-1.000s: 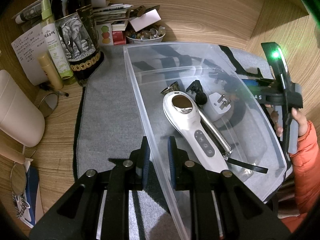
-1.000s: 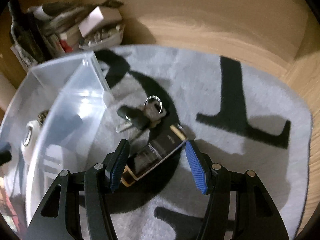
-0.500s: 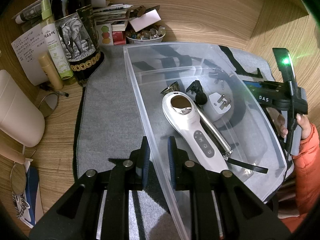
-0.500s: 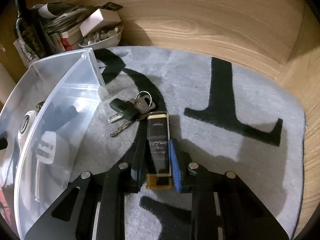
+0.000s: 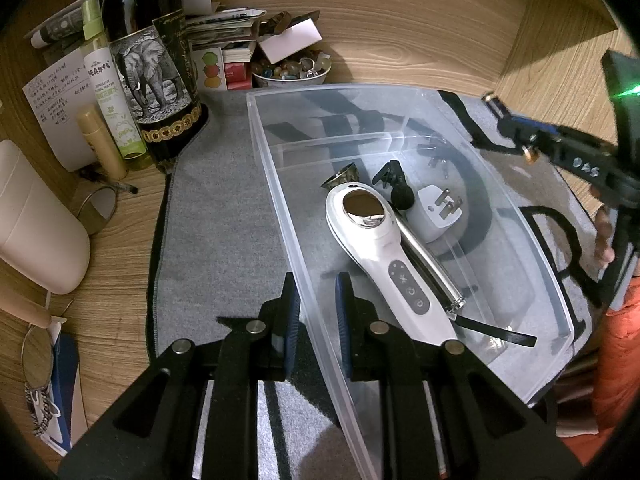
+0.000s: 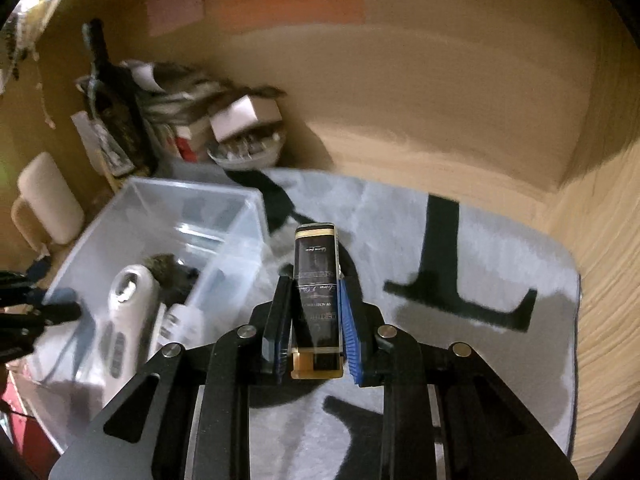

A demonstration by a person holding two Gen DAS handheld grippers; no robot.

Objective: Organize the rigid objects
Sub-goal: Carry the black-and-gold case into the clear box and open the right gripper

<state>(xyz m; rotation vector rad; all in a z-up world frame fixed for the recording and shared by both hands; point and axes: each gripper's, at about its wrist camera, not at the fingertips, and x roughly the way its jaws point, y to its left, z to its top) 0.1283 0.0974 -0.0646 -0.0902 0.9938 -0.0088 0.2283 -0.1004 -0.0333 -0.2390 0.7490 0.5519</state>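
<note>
My left gripper (image 5: 316, 284) is shut on the near wall of the clear plastic bin (image 5: 360, 92), one finger inside and one outside. In the bin lie a white handheld device (image 5: 372, 240), a metal nail clipper (image 5: 432, 264), a white plug adapter (image 5: 436, 212) and a small black piece (image 5: 396, 184). My right gripper (image 6: 313, 284) is shut on a slim black-and-gold bottle (image 6: 316, 256), held lengthwise above the grey mat (image 6: 400, 240) just right of the bin (image 6: 192, 192). The right wrist view is blurred by motion, and the bottle hides the mat beneath it.
At the back left stand a dark bottle with an elephant label (image 5: 156, 72), a green spray bottle (image 5: 108, 92), a bowl of small stones (image 5: 292, 74) and stacked papers. A cream container (image 5: 36, 224) and glasses (image 5: 38, 364) lie left. Wooden walls enclose the desk; an orange sleeve (image 5: 620, 360) is at right.
The right gripper closed on the black-and-gold bottle and lifted it off the mat, away from the keys. The left gripper and the bin stayed put.
</note>
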